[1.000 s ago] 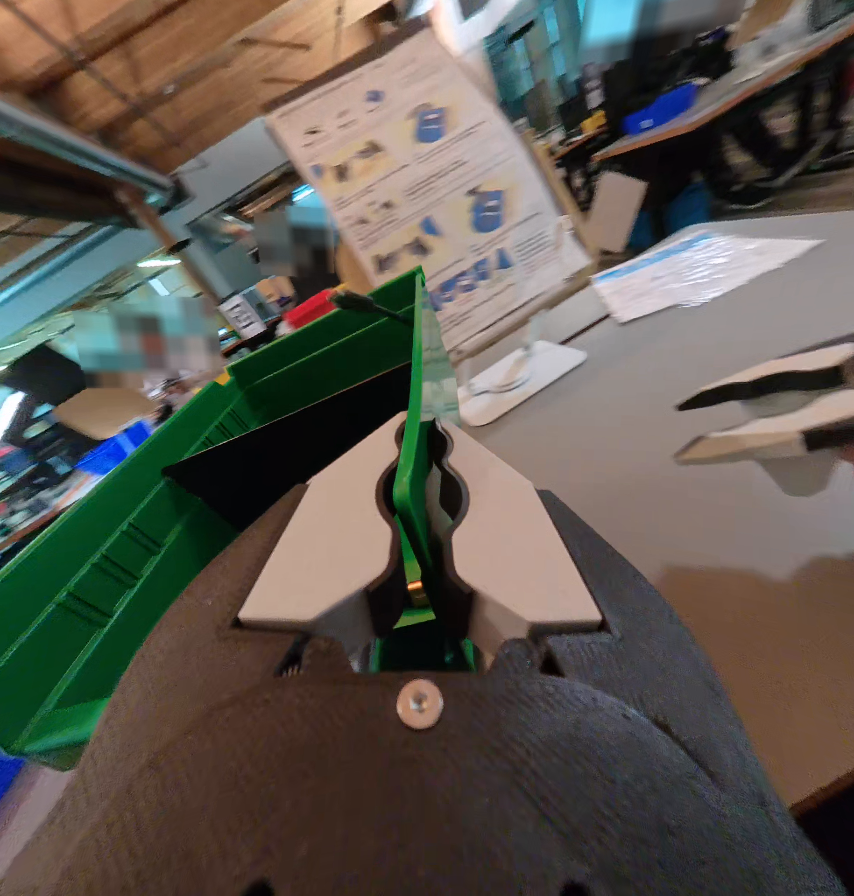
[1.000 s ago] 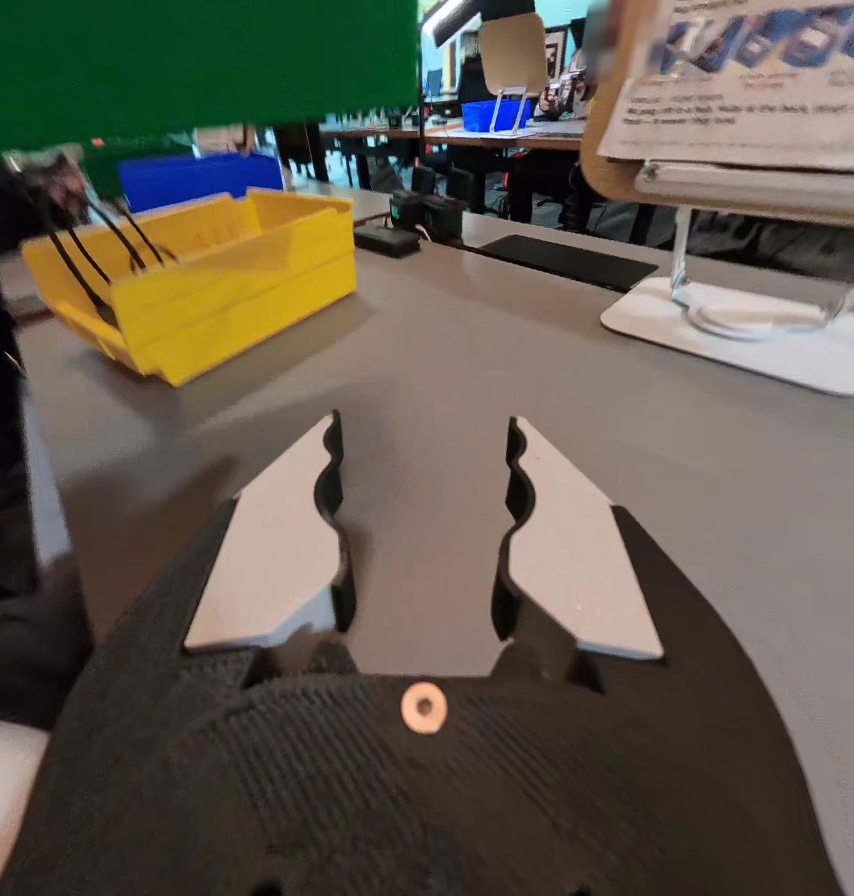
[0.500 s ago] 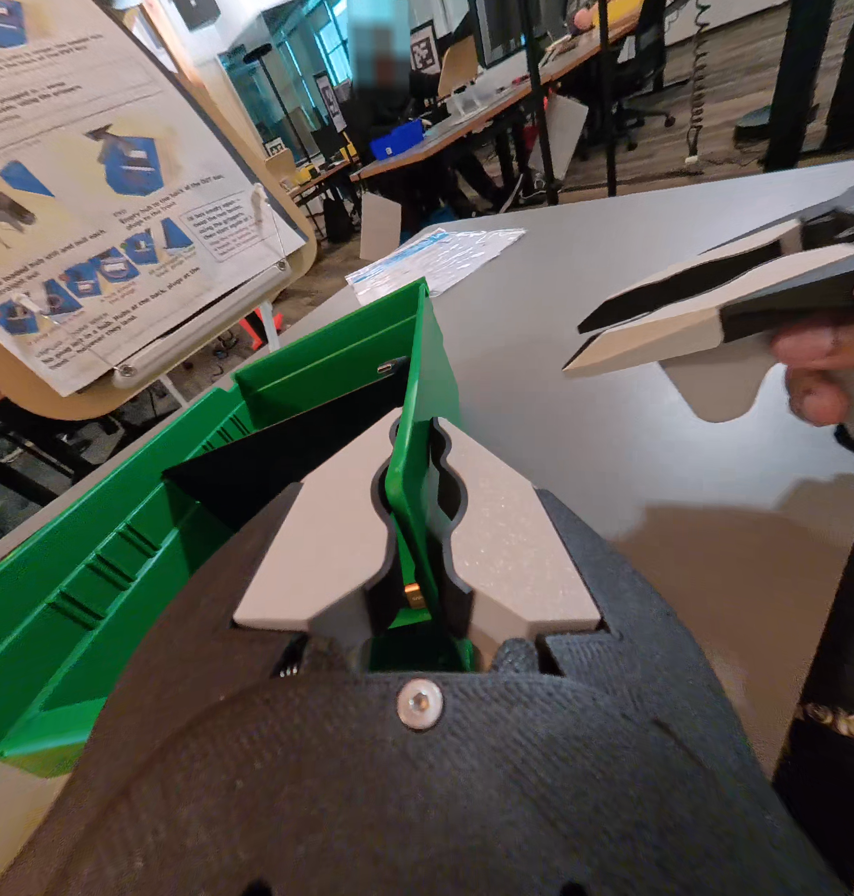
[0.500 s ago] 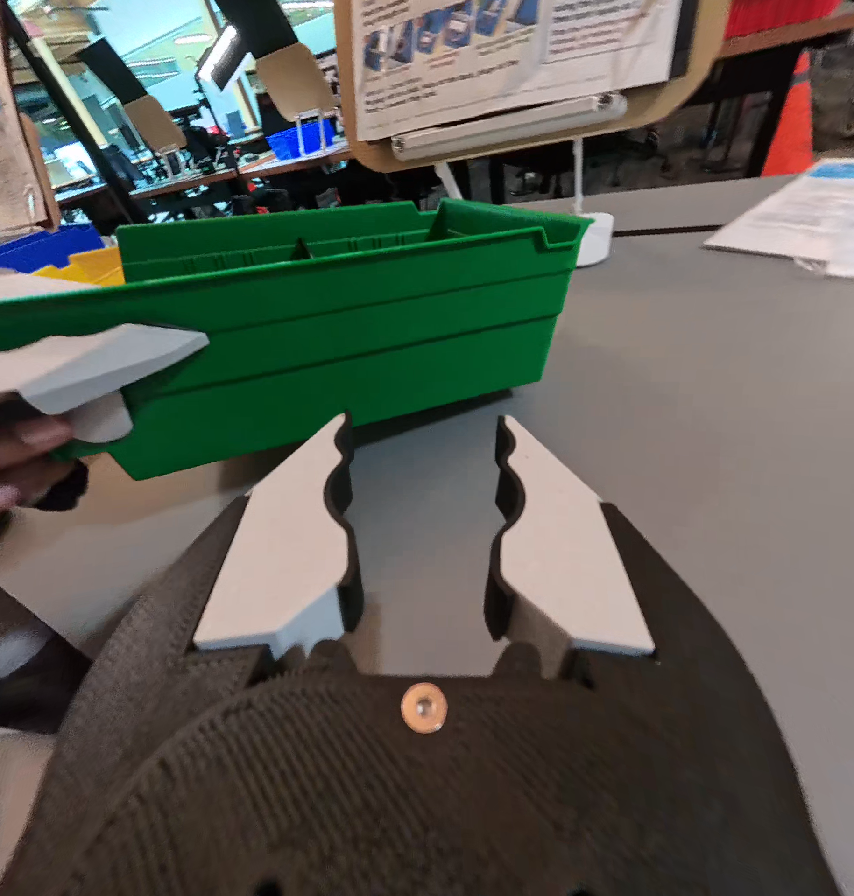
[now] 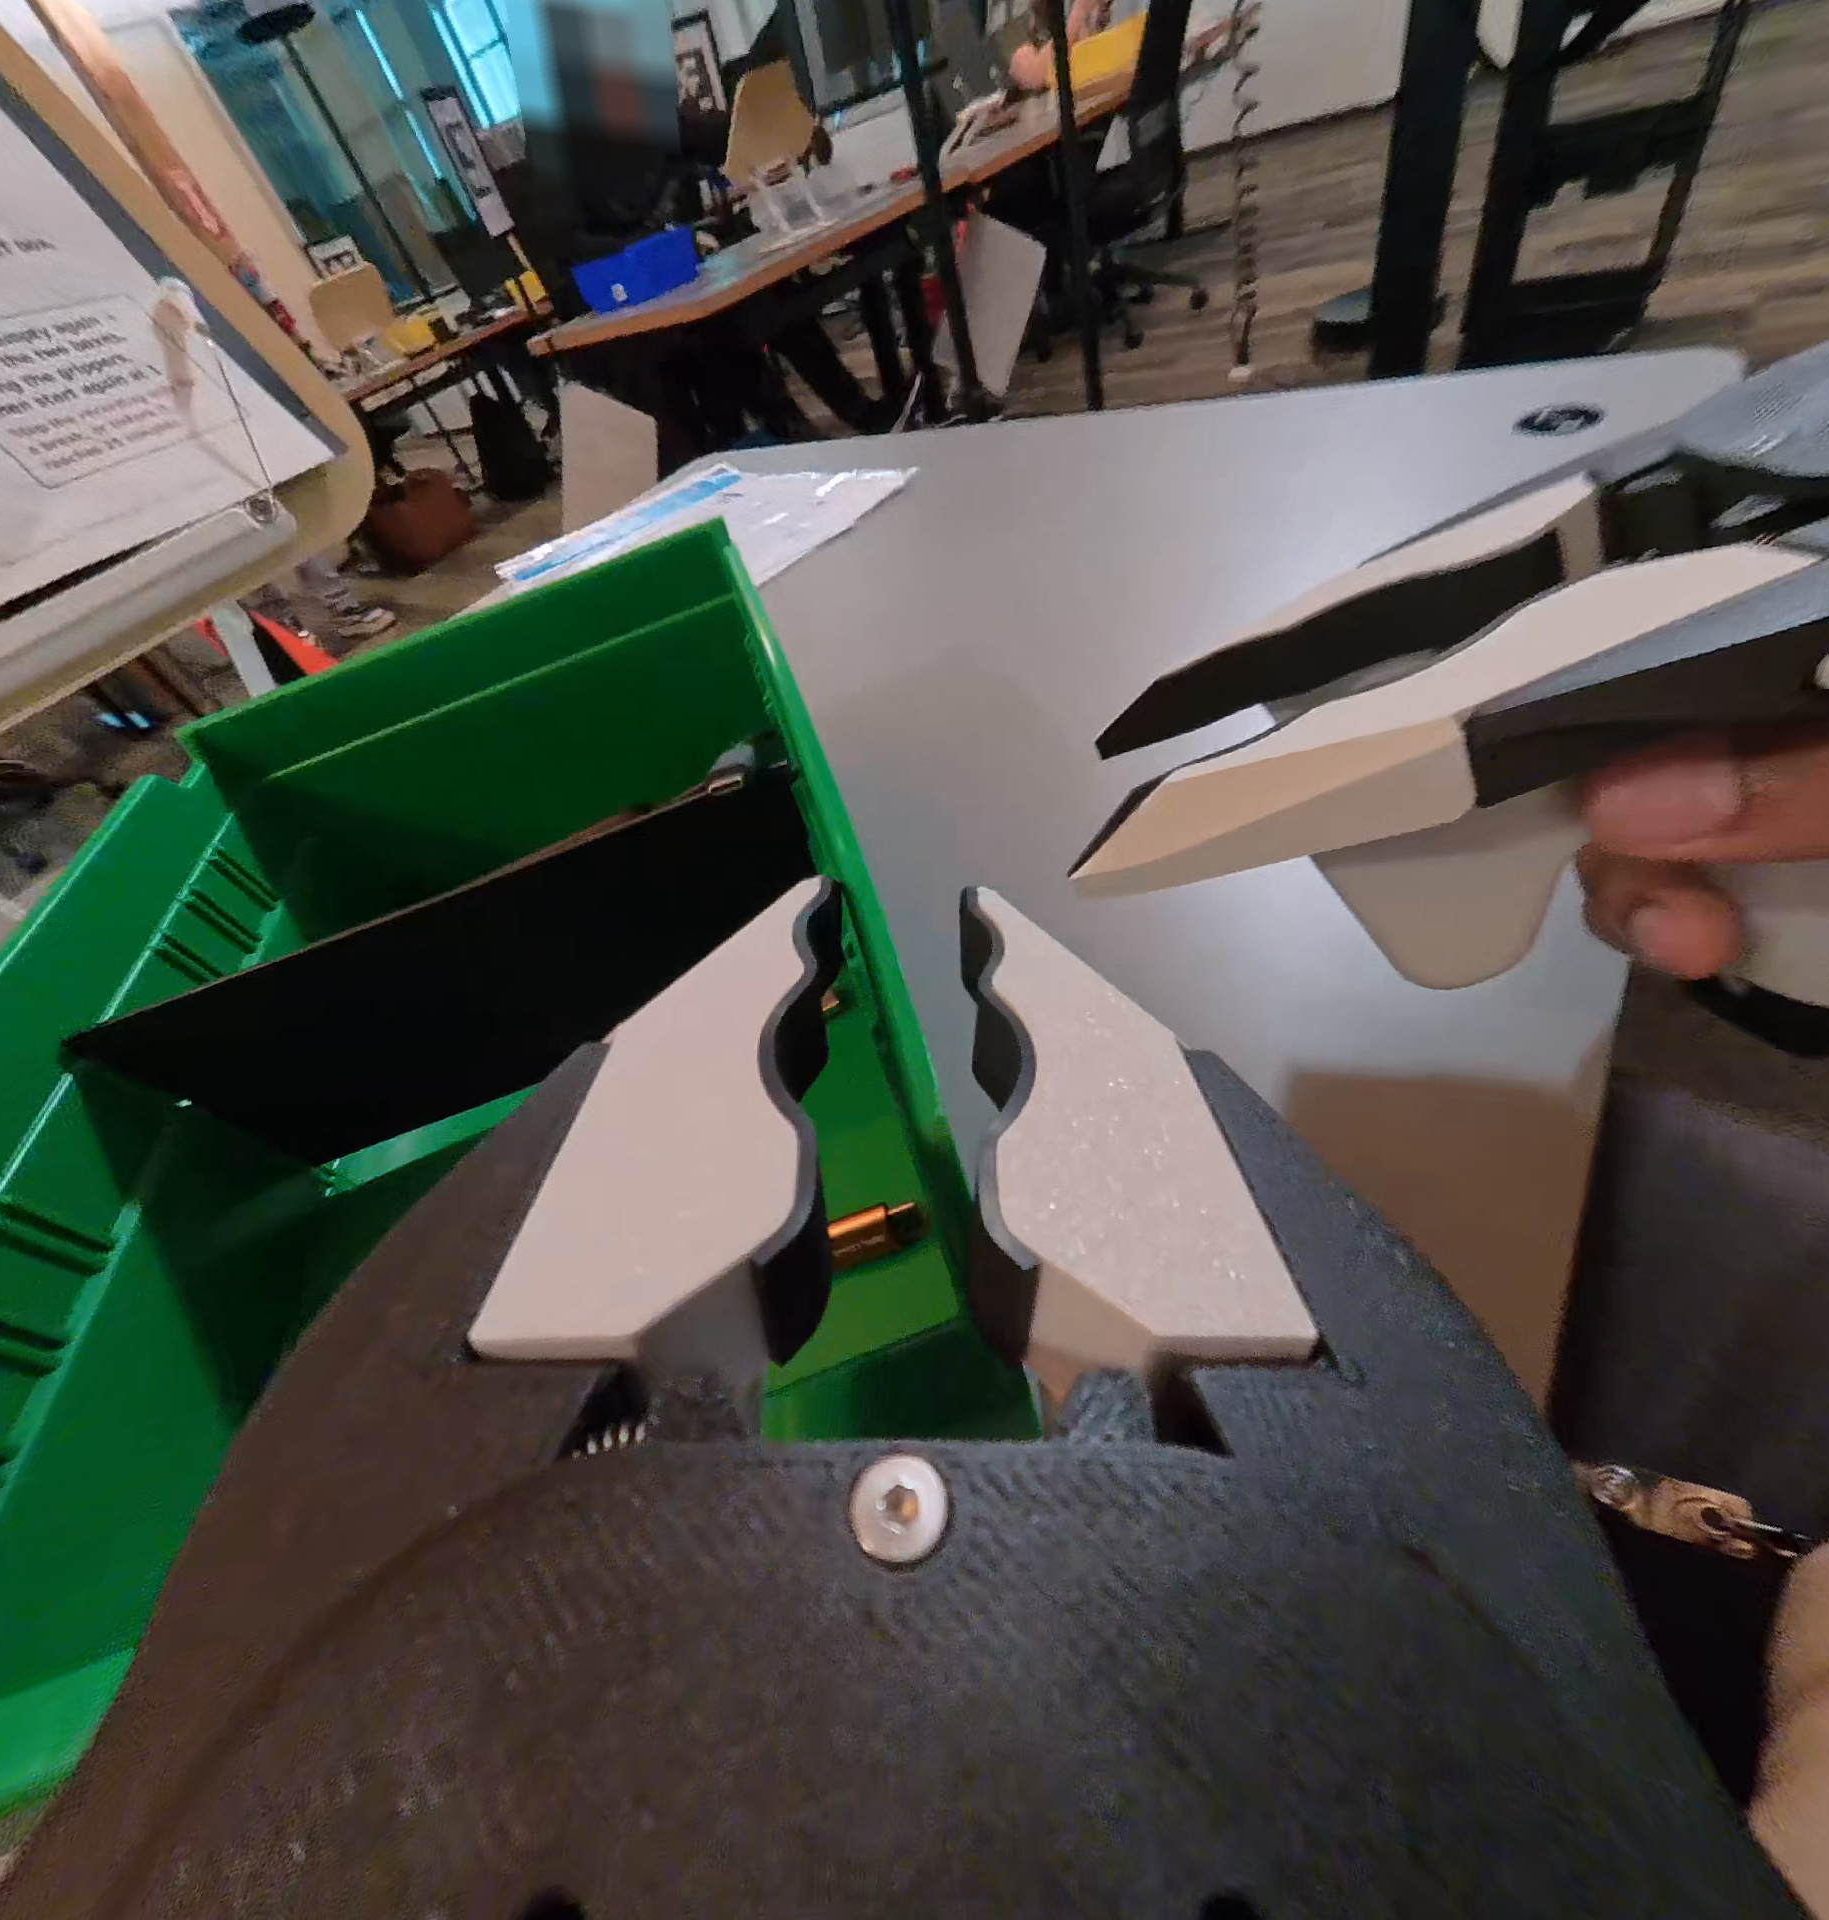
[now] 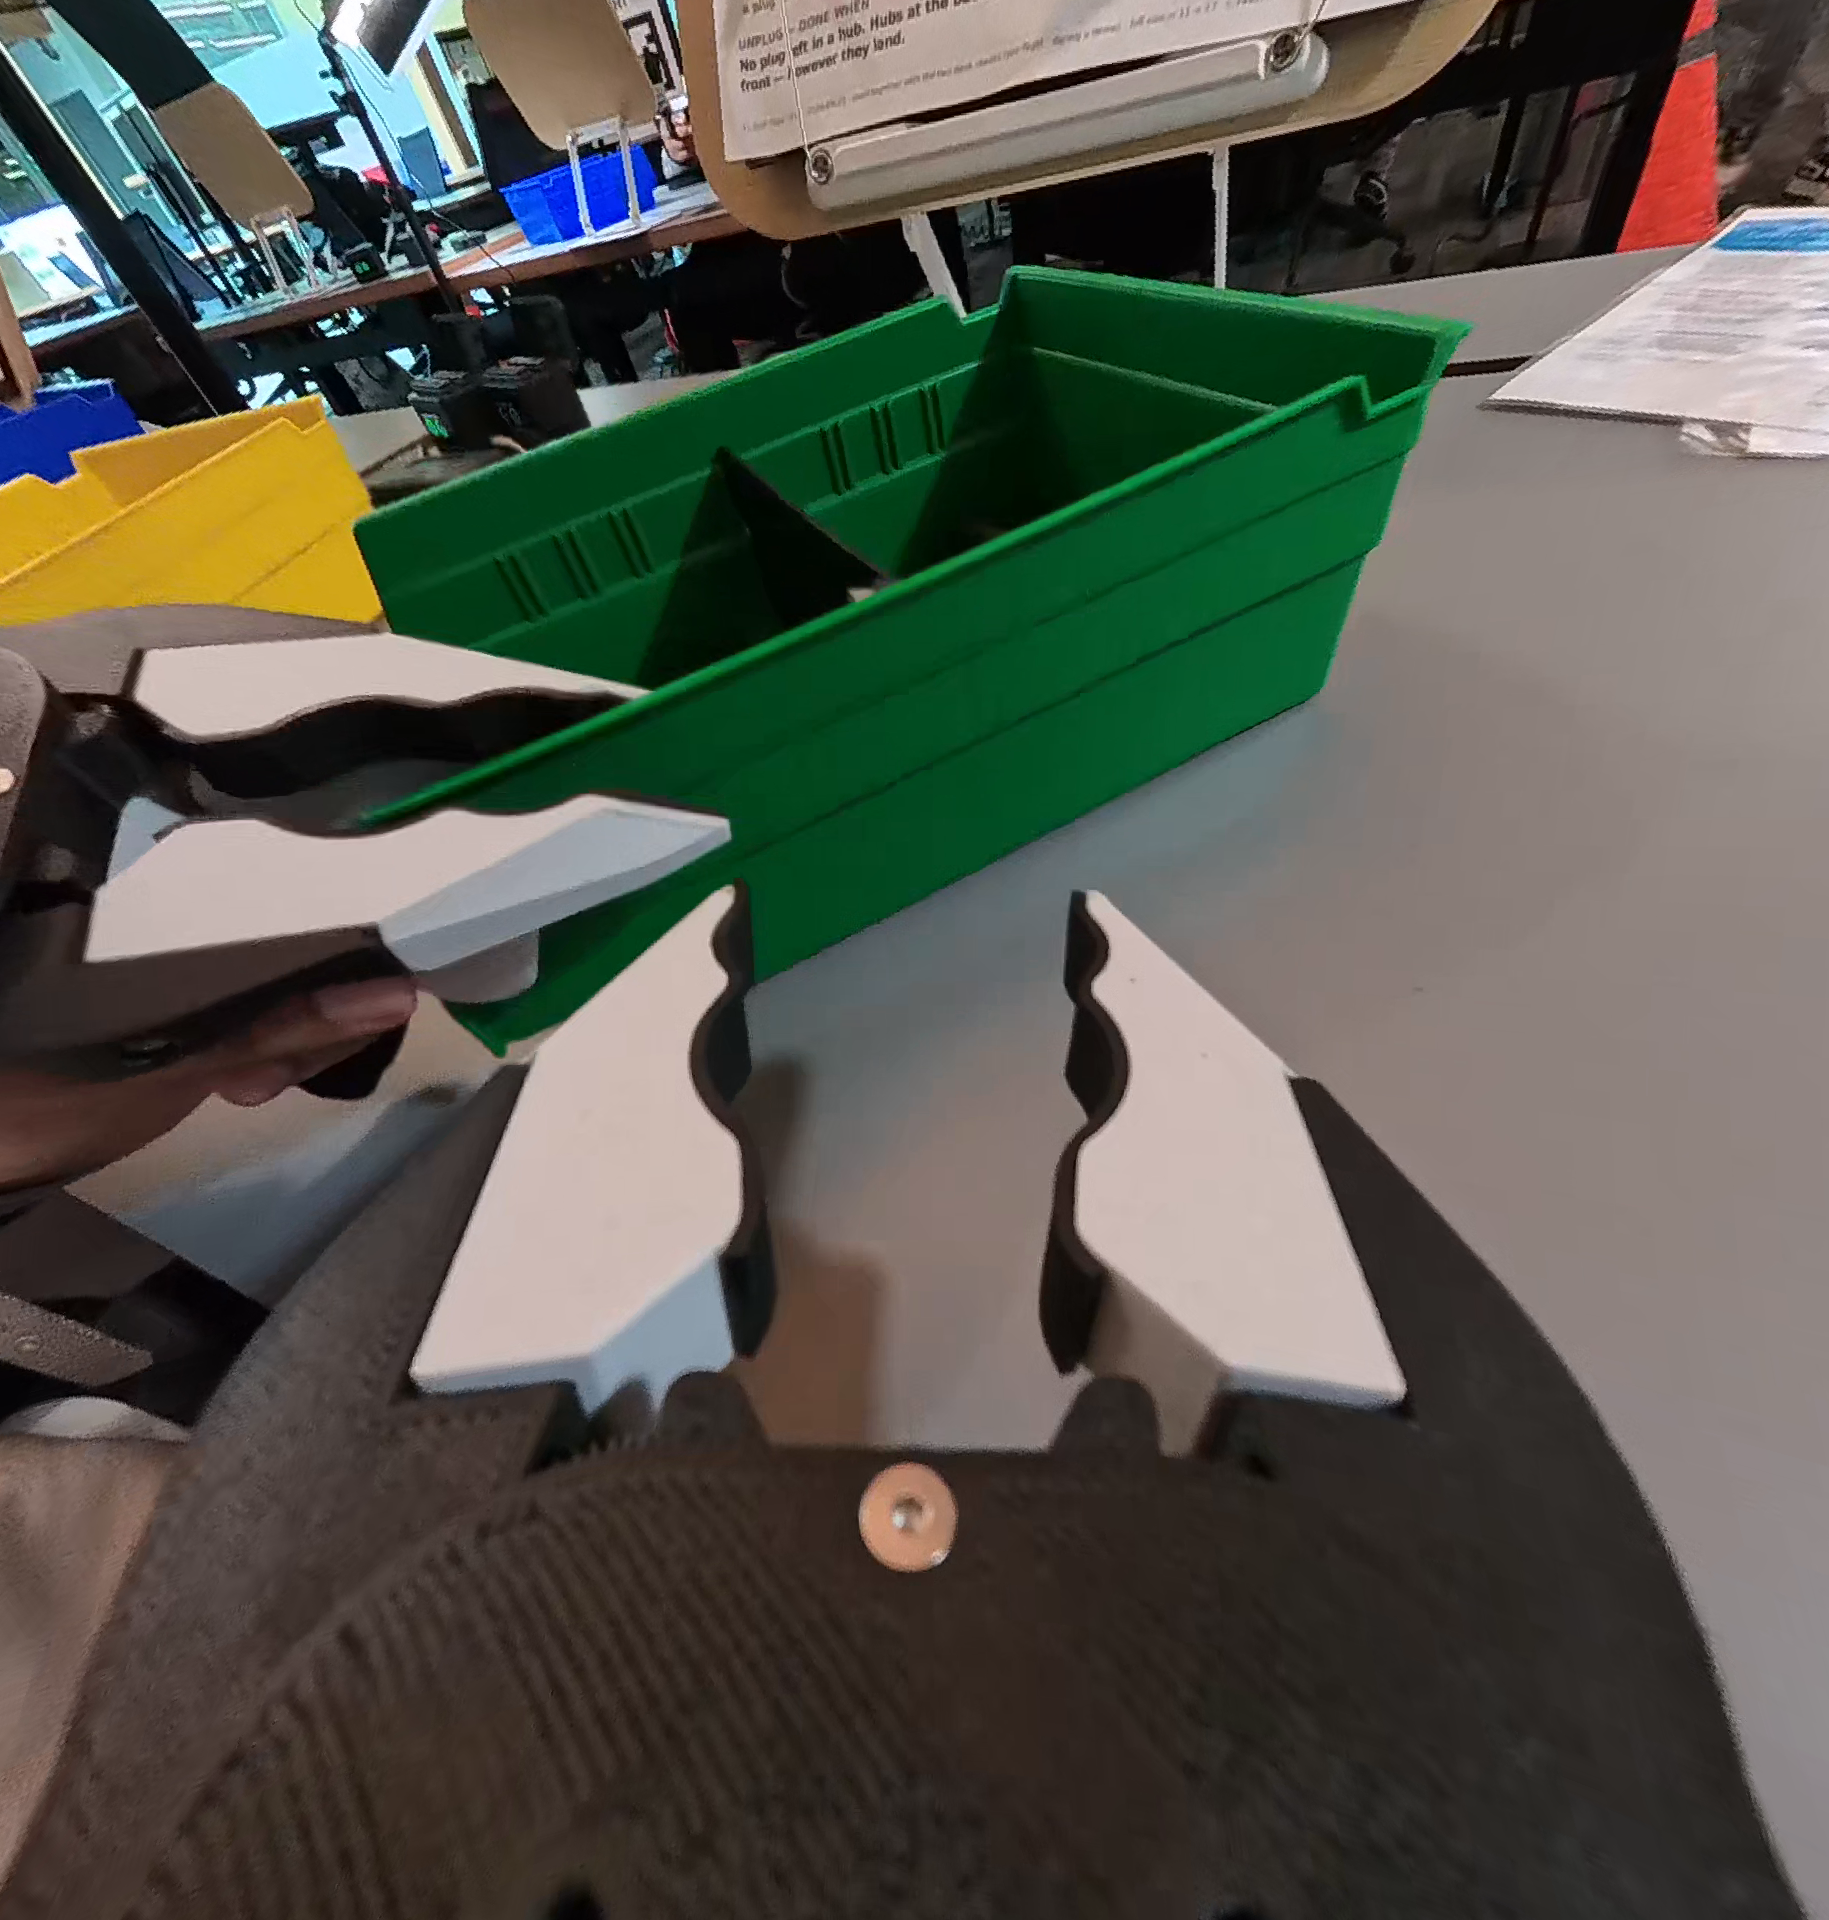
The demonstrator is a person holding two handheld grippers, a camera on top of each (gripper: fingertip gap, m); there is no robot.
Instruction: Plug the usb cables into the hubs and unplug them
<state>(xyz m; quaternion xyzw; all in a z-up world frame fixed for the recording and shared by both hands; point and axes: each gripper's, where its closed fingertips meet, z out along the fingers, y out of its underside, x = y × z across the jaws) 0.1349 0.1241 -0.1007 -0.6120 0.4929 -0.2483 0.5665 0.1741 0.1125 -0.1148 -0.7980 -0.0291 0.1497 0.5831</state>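
At bin edge: left gripper (image 5: 894, 997) unclenched, straddling green plastic divided bin's (image 6: 1149, 665) wall.
Right gripper (image 6: 905, 997) parted, empty; bin at its 12 o'clock, long axis crosswise.

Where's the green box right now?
The green box sits on the grey table, ahead and left in the right wrist view, beside the yellow bin. The left gripper straddles its near wall, jaws open.

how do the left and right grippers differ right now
The left gripper straddles the near wall of the green bin, one finger inside, one outside; the right gripper has only bare grey table between its fingers. The left sits at the bin's rim; the right hangs beside the bin. Both are open, holding nothing.
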